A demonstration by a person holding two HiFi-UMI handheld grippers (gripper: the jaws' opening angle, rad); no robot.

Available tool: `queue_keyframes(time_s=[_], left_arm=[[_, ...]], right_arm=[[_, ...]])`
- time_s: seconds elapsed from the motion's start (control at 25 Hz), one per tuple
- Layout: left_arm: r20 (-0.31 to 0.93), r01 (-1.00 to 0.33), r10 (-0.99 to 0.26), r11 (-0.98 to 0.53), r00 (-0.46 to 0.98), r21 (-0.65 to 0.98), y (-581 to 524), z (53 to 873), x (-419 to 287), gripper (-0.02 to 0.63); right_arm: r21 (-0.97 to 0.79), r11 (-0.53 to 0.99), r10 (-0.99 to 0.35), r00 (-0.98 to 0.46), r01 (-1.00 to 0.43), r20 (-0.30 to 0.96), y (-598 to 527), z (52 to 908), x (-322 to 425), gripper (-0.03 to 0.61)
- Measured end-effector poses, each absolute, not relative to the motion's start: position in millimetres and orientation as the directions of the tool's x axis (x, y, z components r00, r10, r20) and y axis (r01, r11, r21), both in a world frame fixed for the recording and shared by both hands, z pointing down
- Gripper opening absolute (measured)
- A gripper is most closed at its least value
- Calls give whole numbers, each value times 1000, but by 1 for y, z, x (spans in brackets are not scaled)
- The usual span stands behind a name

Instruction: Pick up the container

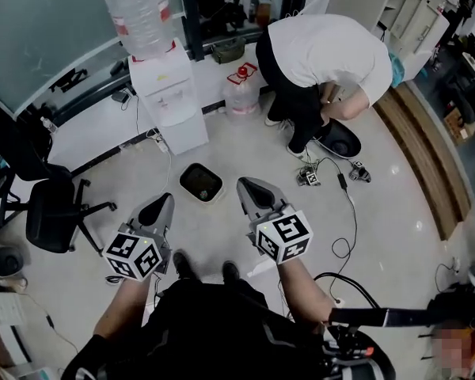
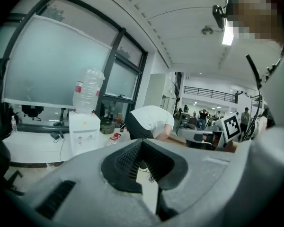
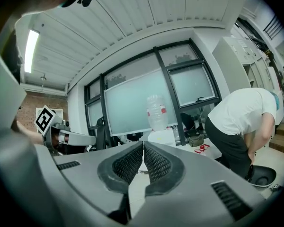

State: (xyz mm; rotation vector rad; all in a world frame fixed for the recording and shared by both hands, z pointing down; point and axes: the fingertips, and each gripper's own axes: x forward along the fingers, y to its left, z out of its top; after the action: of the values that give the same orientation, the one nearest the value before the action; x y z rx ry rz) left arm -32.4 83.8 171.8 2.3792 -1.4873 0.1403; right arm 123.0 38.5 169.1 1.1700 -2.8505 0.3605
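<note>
Ofc floor [image 1: 245, 145], container [image 1: 201, 182] head view only

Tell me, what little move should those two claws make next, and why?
Probably open the left gripper's jaws. Both it and the right gripper are shut and empty, while the dark container sits untouched on the floor just ahead, between their tips. Shut jaws could not take hold of its rim.

A glossy pale floor [image 1: 396, 212] spreads out, with a white water dispenser [image 1: 170, 93] below frosted windows [image 1: 39, 30] far left, a black office chair [image 1: 51, 212] left, and white cabinets [image 1: 412, 14] far right.
</note>
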Motion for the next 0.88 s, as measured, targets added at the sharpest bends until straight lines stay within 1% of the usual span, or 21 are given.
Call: queue_keyframes(time_s=[0.2, 0.44, 0.56, 0.72, 0.88], left_arm=[[229, -874, -849, -428, 476, 228, 58, 171, -43, 8], [211, -859, -841, -445, 498, 252, 13, 183, -80, 9], [209, -842, -824, -472, 527, 262, -11, 188, -98, 9], [210, -820, -803, -492, 557, 293, -40, 202, -125, 9], [221, -800, -779, -516, 587, 305, -67, 218, -146, 9]], right_arm=[[-204, 666, -705, -695, -717, 139, 17, 178, 111, 9], [-165, 630, -739, -651, -759, 172, -15, 184, 83, 9], [-144, 607, -756, -623, -782, 200, -33, 189, 67, 9], [-65, 581, -777, -577, -811, 251, -61, 203, 39, 9], [-90, 553, -783, -554, -828, 284, -82, 221, 15, 9]])
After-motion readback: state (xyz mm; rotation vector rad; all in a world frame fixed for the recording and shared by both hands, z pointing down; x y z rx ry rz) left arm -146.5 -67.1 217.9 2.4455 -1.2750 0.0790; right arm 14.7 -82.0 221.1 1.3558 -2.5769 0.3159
